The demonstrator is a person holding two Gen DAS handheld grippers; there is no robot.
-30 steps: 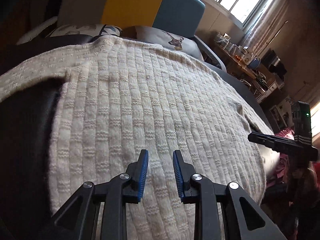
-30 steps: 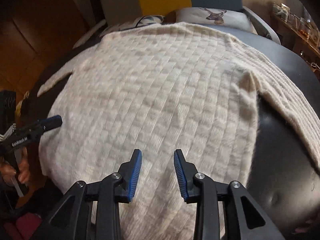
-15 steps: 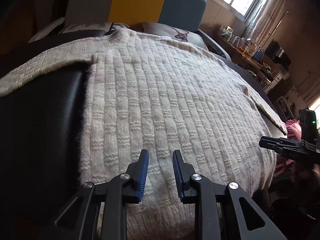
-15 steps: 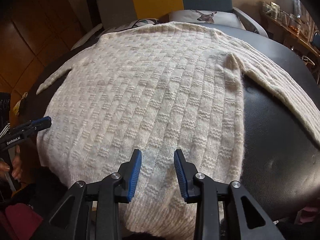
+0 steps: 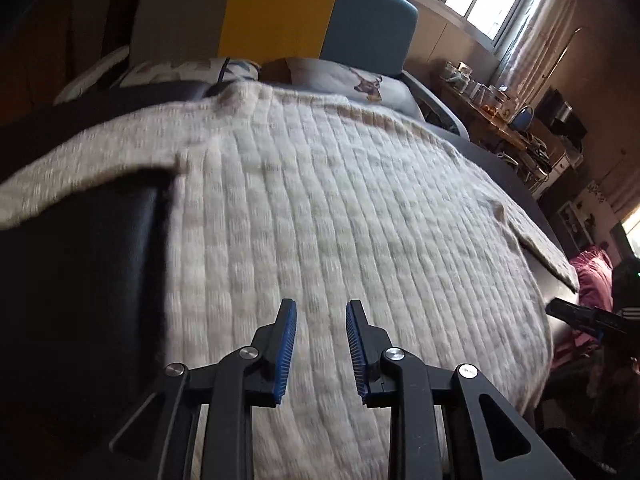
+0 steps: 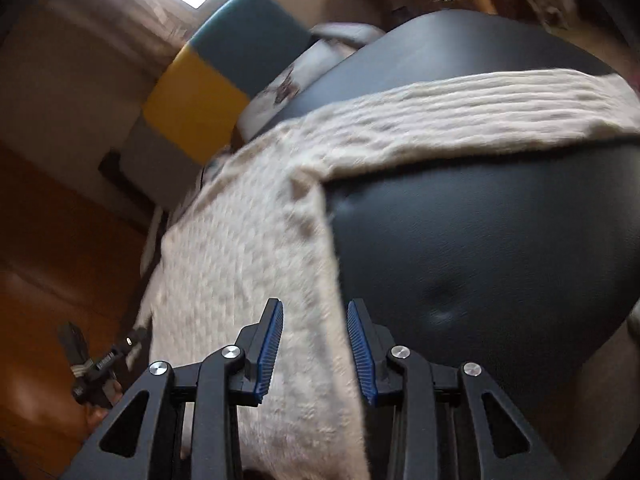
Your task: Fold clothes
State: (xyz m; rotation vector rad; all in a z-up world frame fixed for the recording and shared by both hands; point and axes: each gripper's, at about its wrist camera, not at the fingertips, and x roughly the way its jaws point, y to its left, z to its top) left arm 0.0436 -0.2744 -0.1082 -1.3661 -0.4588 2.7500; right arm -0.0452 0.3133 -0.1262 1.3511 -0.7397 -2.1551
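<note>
While the cream knitted sweater point(image 5: 340, 220) lay flat over the dark cushion point(image 5: 80, 280), filling the middle of the left wrist view, the left gripper point(image 5: 321, 346) hung above its lower hem with the fingers apart and nothing between them. In the right wrist view, the sweater's body ran up the left and one sleeve point(image 6: 480, 116) crossed the upper right. At the bottom, the right gripper point(image 6: 316, 350) stood spread over the sweater's side edge, holding nothing.

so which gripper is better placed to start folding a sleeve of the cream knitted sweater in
Probably the right. The right gripper hangs open over the side edge of the cream knitted sweater, with the outstretched sleeve just ahead. The left gripper, also open, hovers over mid-body fabric, its sleeve off to the side.
</note>
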